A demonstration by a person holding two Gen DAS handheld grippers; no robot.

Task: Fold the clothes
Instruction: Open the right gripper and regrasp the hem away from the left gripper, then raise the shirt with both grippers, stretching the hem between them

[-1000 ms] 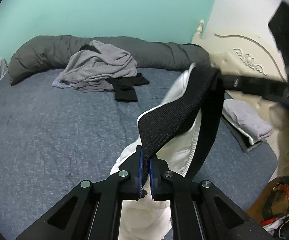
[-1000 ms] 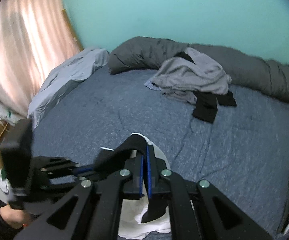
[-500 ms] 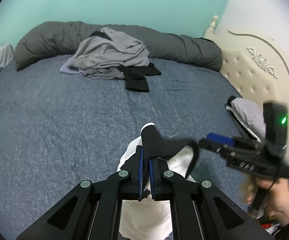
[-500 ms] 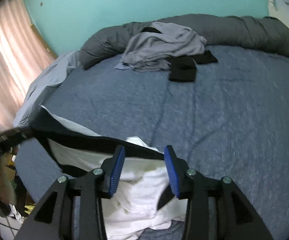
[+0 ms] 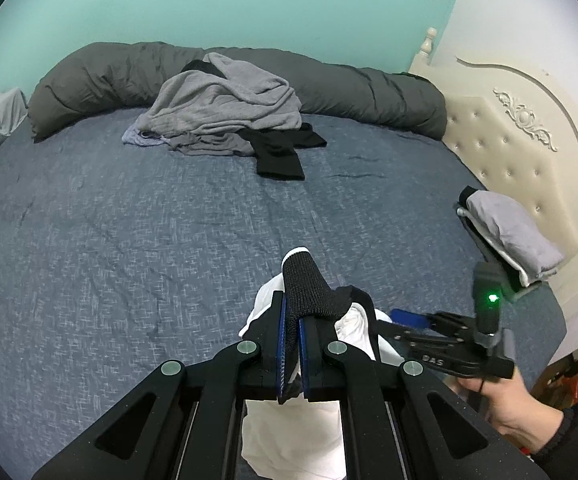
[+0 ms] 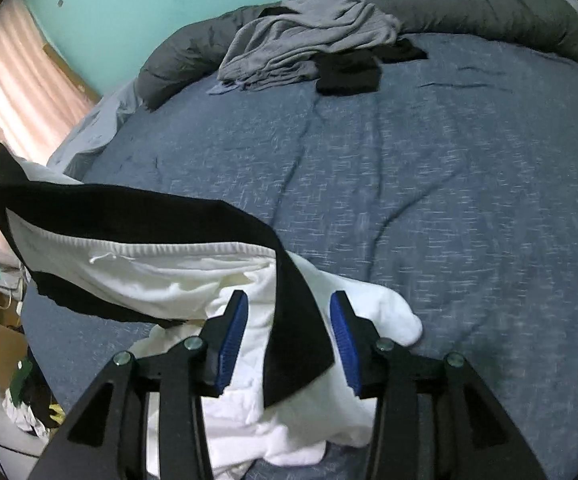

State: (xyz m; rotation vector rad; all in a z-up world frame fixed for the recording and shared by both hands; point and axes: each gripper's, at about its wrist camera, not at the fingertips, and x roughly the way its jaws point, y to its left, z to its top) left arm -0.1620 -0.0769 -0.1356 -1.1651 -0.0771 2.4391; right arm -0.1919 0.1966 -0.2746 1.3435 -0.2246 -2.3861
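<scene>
A white garment (image 6: 161, 280) with a black waistband (image 6: 129, 212) lies partly bunched on the near edge of the blue bed (image 5: 129, 240). My left gripper (image 5: 291, 308) is shut on a fold of the waistband (image 5: 305, 284), with white cloth (image 5: 289, 432) hanging below its fingers. My right gripper (image 6: 289, 312) stands open low over the garment. A loose strip of the black band (image 6: 297, 344) droops between its blue pads, and neither pad presses on it. In the left wrist view the right gripper (image 5: 409, 318) sits just right of the cloth, held by a hand (image 5: 521, 408).
A heap of grey and black clothes (image 5: 225, 108) lies at the far side against a rolled grey duvet (image 5: 101, 76). A folded grey stack (image 5: 505, 228) rests by the cream headboard (image 5: 521, 140). Boxes and clutter (image 6: 1, 340) crowd the floor on the left.
The right gripper let go of the black band, its jaws spread, and it dropped low over the bed. The stretched garment sank onto the sheet. The left gripper kept its grip.
</scene>
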